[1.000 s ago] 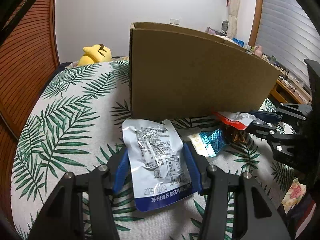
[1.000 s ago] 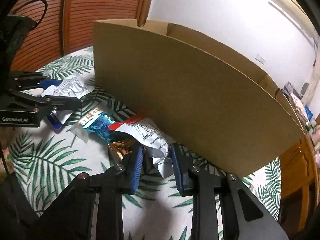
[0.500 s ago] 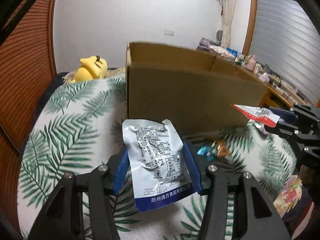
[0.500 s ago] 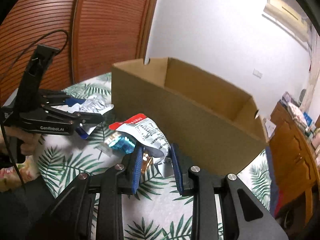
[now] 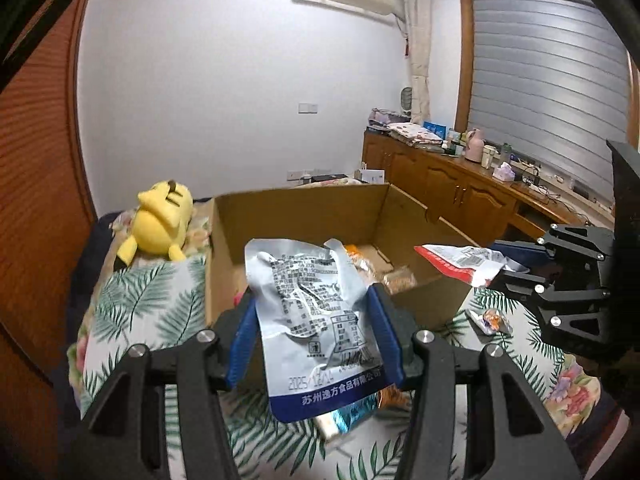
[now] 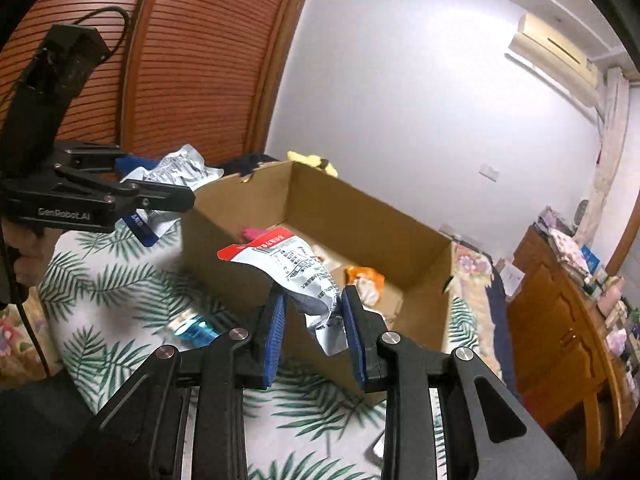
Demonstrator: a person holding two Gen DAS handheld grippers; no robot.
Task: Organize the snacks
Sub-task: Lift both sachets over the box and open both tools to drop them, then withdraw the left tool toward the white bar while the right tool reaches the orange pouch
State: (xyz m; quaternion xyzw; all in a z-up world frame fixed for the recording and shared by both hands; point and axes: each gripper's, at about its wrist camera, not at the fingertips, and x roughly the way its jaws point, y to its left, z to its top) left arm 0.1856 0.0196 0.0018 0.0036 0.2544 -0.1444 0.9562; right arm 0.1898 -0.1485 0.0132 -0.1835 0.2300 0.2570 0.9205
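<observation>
Both grippers clamp snack pouches above the cardboard box [image 6: 400,240]: the left gripper [image 5: 316,332] a blue-edged pouch [image 5: 312,312], the right gripper [image 6: 314,322] a red-topped pouch [image 6: 296,276], pinched at its crumpled tail, which could slip and fall outside.

Both grippers are up in the air, tilted downward a bit. Left gripper [image 5: 314,334] has its jaws clamped about half-wide, right gripper [image 6: 312,326] is pinched nearly closed.
</observation>
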